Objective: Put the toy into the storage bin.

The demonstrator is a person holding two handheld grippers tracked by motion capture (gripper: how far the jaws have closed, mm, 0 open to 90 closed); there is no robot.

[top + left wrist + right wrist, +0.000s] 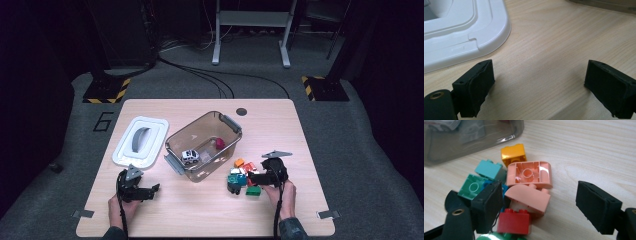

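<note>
A pile of toy bricks (242,174) lies right of a translucent brown bin (200,125). In the right gripper view I see an orange brick (513,153), two pink curved bricks (530,173), teal bricks (488,168), and a red brick (514,221). My right gripper (541,207) hangs low over the pile, open. The lower pink brick (527,198) and the red brick lie between its pads, and the right pad (596,207) stands clear of them. My left gripper (539,87) rests open over bare wood. Inside the bin sit a white toy car (190,156) and a dark pink piece (219,143).
A white lid (140,140) lies left of the bin, and its corner (461,32) is just ahead of my left gripper. A green brick (253,191) and a dark toy (233,187) lie at the pile's near side. Bare tabletop (200,210) stretches between the hands.
</note>
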